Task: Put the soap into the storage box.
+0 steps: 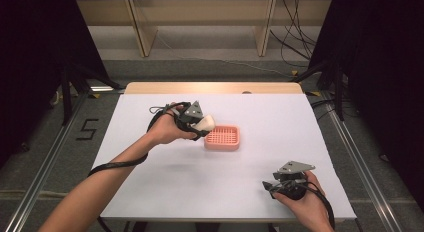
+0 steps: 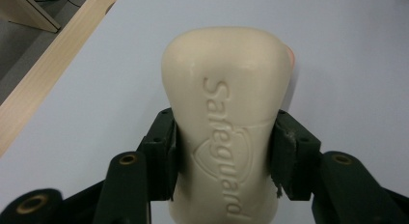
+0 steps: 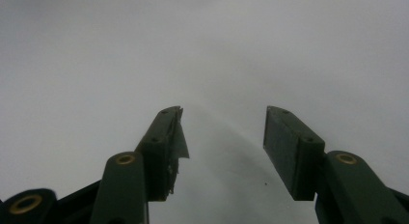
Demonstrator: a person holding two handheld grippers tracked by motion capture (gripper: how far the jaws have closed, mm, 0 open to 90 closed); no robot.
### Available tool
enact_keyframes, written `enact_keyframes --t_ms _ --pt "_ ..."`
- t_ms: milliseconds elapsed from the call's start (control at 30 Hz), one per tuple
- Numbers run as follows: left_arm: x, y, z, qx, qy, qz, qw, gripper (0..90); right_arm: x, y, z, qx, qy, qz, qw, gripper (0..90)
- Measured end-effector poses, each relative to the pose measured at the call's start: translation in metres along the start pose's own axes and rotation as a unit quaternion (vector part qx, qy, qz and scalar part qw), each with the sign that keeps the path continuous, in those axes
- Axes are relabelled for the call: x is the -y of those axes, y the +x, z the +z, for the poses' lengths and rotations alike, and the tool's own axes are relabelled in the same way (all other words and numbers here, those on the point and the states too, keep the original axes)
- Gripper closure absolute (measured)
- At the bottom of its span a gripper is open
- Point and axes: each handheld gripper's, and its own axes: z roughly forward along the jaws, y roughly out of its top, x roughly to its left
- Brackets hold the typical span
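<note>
Two grippers are in your hands above a white table (image 1: 165, 187). Your left gripper (image 1: 199, 123) sits near the middle of the table, a little toward the far side, and pinches a cream soap bar (image 1: 206, 122) between its jaws. In the left gripper view the soap (image 2: 226, 122) stands up between the two black pads (image 2: 159, 156), which press on its lower sides; its rounded end reaches past the jaw tips, and raised lettering reading "Safeguard" runs along its face. A sliver of pink shows just behind the soap's upper right shoulder in that view.

From the high view, the soap's free end lies at the left edge of a pink soap dish (image 1: 222, 137), a square tray with a ribbed or slotted floor. Whether the soap touches the dish cannot be told. The dish rests flat on the table, just right of your left hand (image 1: 165, 128).

Your right gripper (image 1: 270, 186) is at the near right corner of the table, held in your right hand (image 1: 300, 202), well apart from the dish. In the right gripper view its jaws are spread with bare table between them, and a torn flap hangs from the left pad (image 3: 169, 147).

Beyond the table's wooden far edge (image 1: 212, 87) lie a grey floor, wooden legs and loose cables (image 1: 292, 42).
</note>
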Motion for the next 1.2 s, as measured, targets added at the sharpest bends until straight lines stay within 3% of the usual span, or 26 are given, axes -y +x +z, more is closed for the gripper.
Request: enact_keyframes --t_ms 167,333,467,500,533,700,867,1200 --pt "-0.001 0.000 0.002 0.003 0.001 -0.003 1.0000 49.5 0.000 0.000 0.000 0.001 -0.002 -0.002 1.0000 48.5" --pt "-0.001 0.001 0.003 0.003 0.004 0.007 1.0000 49.4 0.000 0.000 0.000 0.000 0.000 -0.003 1.0000 48.5" --pt "-0.001 0.001 0.004 0.003 0.003 0.001 1.0000 49.4 0.000 0.000 0.000 0.001 0.001 -0.004 1.0000 48.4" --pt "-0.002 0.002 0.004 0.002 0.008 0.013 0.9999 49.4 0.000 0.000 0.000 0.000 0.000 -0.004 1.0000 48.5" --pt "-0.001 0.001 0.005 0.002 -0.001 0.000 1.0000 49.4 0.000 0.000 0.000 0.000 0.000 -0.004 1.0000 48.5" --pt "-0.002 0.001 0.007 0.002 -0.001 -0.005 1.0000 49.4 0.000 0.000 0.000 0.001 0.001 -0.004 1.0000 48.5" --pt "-0.003 0.002 0.007 0.001 0.002 0.005 1.0000 49.4 0.000 0.000 0.000 0.000 0.000 -0.003 1.0000 48.4" --pt "-0.005 0.001 0.013 0.004 0.001 0.001 1.0000 49.4 0.000 0.000 0.000 -0.001 -0.001 0.001 1.0000 48.4"
